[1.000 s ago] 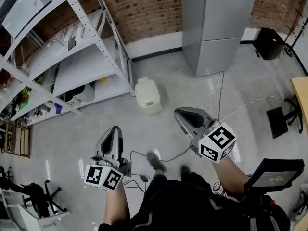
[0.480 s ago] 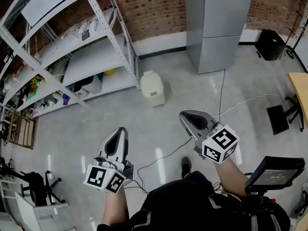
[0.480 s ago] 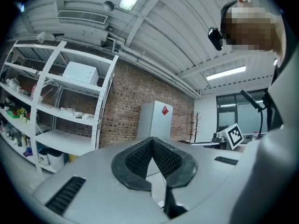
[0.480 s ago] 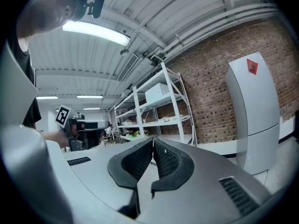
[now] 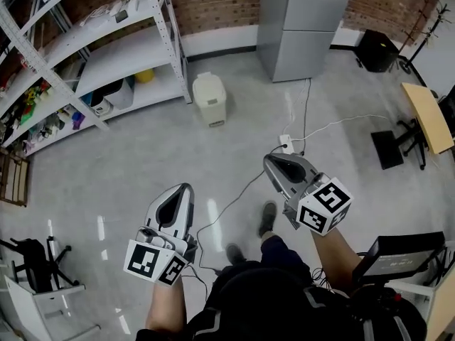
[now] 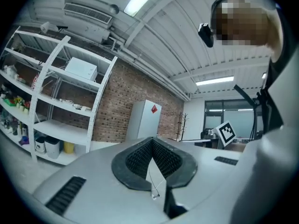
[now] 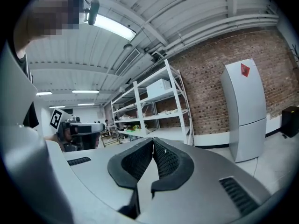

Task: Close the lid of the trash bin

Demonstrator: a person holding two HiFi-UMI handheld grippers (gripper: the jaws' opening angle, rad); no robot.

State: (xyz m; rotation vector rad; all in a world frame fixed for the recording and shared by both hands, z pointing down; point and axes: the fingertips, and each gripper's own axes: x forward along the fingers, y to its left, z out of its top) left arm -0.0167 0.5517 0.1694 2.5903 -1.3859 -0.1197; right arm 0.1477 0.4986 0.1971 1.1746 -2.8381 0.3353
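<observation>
Sitting upper centre, the shut trash bin (image 5: 210,99) lies well apart from left claw (image 5: 182,189) and right claw (image 5: 270,163), both clenched empty.

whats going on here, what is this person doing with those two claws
A person stands holding a claw in each hand. The left claw and right claw are both shut and empty, held out in front. The trash bin sits across the floor beside the shelves, well away from both claws; from above its lid looks down.
</observation>
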